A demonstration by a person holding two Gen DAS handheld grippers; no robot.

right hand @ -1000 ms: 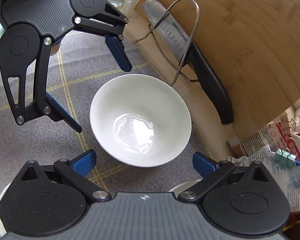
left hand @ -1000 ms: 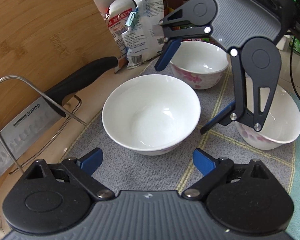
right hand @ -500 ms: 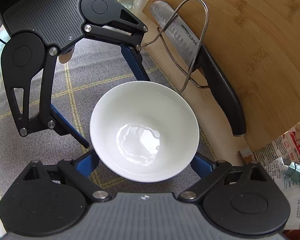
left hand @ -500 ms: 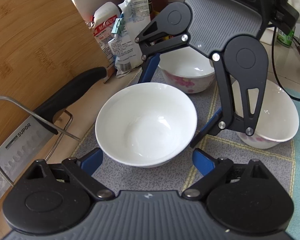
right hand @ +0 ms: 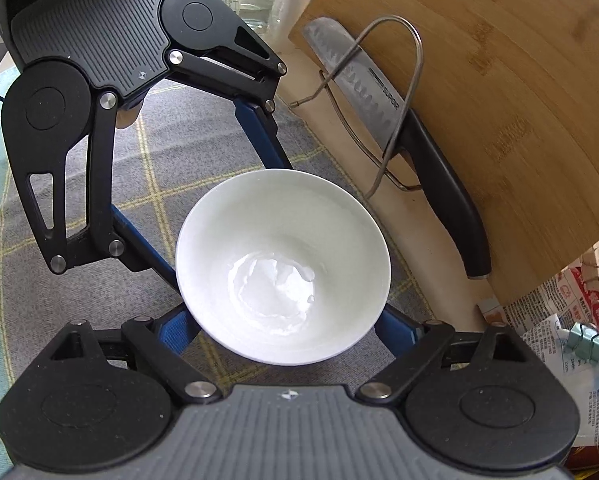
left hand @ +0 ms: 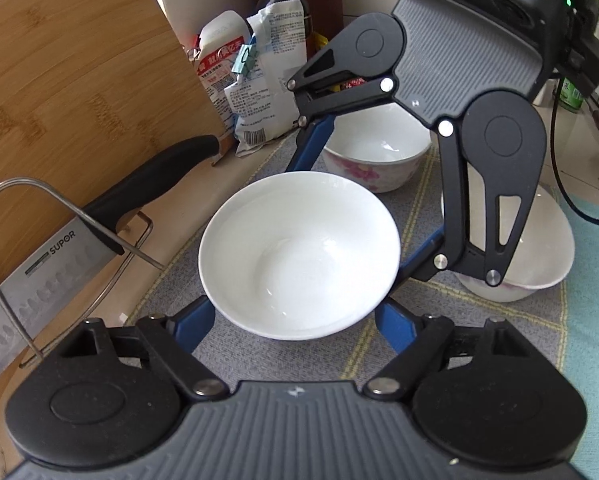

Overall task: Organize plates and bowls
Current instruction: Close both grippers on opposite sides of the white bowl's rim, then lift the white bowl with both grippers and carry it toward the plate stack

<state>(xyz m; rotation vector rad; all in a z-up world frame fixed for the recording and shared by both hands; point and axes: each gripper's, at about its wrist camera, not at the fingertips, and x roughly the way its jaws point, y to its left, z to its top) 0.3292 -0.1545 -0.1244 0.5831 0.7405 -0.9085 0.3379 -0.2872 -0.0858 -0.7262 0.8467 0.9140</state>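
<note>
The white bowl [left hand: 299, 252] is bracketed by both tongs from opposite sides on the grey mat [left hand: 259, 344]. The left tongs [left hand: 295, 320] are spread wide, a blue finger at each flank of the bowl; whether the pads touch its wall cannot be told, as the rim hides them. The right tongs [right hand: 283, 328] are likewise wide about the same bowl [right hand: 283, 268]. Beyond the right tongs, two flowered bowls [left hand: 375, 152] are set on the mat. Left of the left tongs, a knife [left hand: 99, 228] is propped in a wire rack [left hand: 15, 200] against a board [left hand: 67, 80].
</note>
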